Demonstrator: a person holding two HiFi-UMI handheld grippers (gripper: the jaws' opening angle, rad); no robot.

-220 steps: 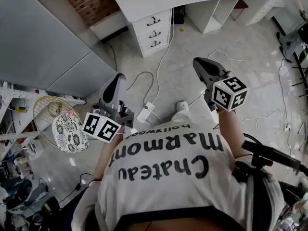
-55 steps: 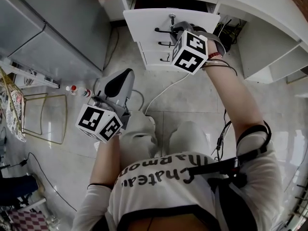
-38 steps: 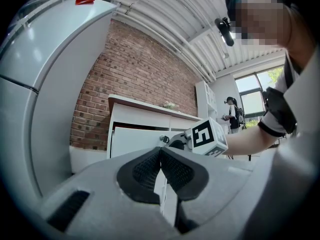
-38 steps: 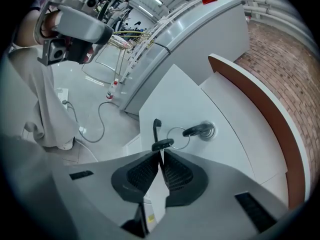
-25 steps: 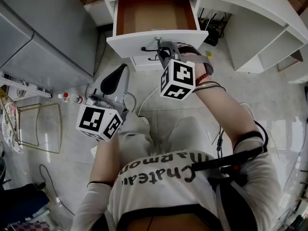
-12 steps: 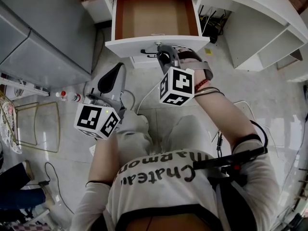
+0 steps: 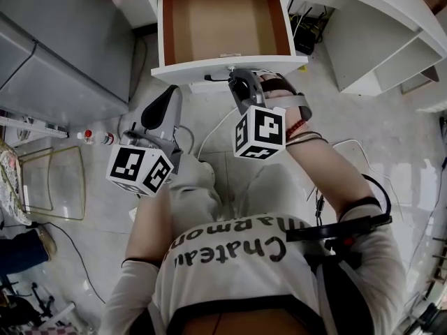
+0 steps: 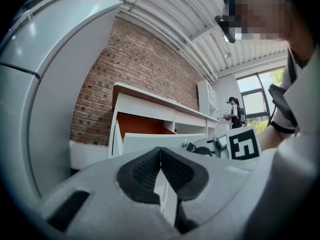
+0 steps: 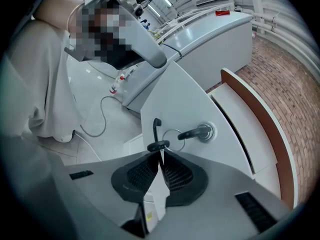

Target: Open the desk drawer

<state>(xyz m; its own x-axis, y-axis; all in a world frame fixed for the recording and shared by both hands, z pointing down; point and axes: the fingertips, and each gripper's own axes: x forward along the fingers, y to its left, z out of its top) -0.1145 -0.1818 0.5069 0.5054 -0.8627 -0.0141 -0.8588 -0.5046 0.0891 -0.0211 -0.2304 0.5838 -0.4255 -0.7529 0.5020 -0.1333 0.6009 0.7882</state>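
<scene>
One desk drawer (image 7: 223, 19) is pulled well out of the white desk (image 7: 363, 5), at 12 o'clock in the head view, and its brown inner bottom is seen from above. The right gripper (image 7: 232, 75) is just under the drawer's white front, a little toward 12 o'clock from the centre of that view. In the right gripper view its jaws are clenched, and their tips pinch the lower end of the black handle (image 9: 155, 131) on the drawer front. At 2 o'clock from the handle, very near, a key (image 9: 197, 132) with a thin ring sits in the lock. The left gripper (image 7: 172, 91) hangs at 8 o'clock from the right one, apart from the drawer and over the pale floor (image 7: 391, 138). In the left gripper view its two pads are pressed together and they grasp nothing (image 8: 160, 150); behind them is the opened drawer, with a brick wall (image 8: 145, 74) at 12 o'clock. A gray cabinet (image 7: 56, 61) fills the head view at 10 o'clock. A white cable (image 7: 209, 135) lies on the floor between the two grippers.
</scene>
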